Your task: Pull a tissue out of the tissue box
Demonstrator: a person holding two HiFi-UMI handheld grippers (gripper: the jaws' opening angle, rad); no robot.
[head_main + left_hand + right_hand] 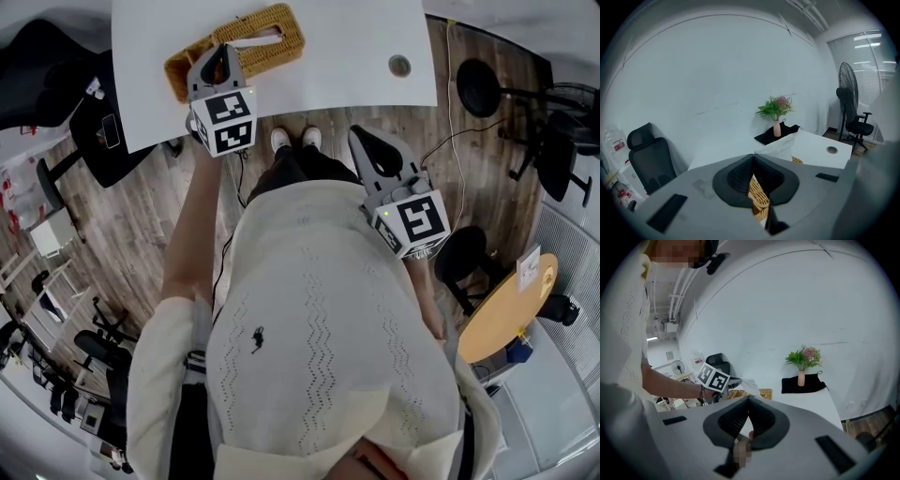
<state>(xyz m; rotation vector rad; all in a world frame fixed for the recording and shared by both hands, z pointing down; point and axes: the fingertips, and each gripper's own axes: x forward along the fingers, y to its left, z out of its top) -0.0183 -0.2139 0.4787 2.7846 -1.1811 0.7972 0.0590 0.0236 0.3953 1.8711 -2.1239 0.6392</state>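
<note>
Pinching limp white tissue (258,40) over the oblong woven tissue box (286,49) at eleven o'clock, left gripper (221,52) clenches; right gripper (362,139) clenched, empty.

My right tool (749,400), jaws pressed together, white tabletop (806,406) ahead, my left tool (725,393) at the wicker tissue box (761,393), tissue (749,385) standing up from it, flower vase (801,377) on black cloth (806,385) beyond.

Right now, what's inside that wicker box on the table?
A white tissue pokes from the box's top slot. Anything else inside is covered by the wicker.
</note>
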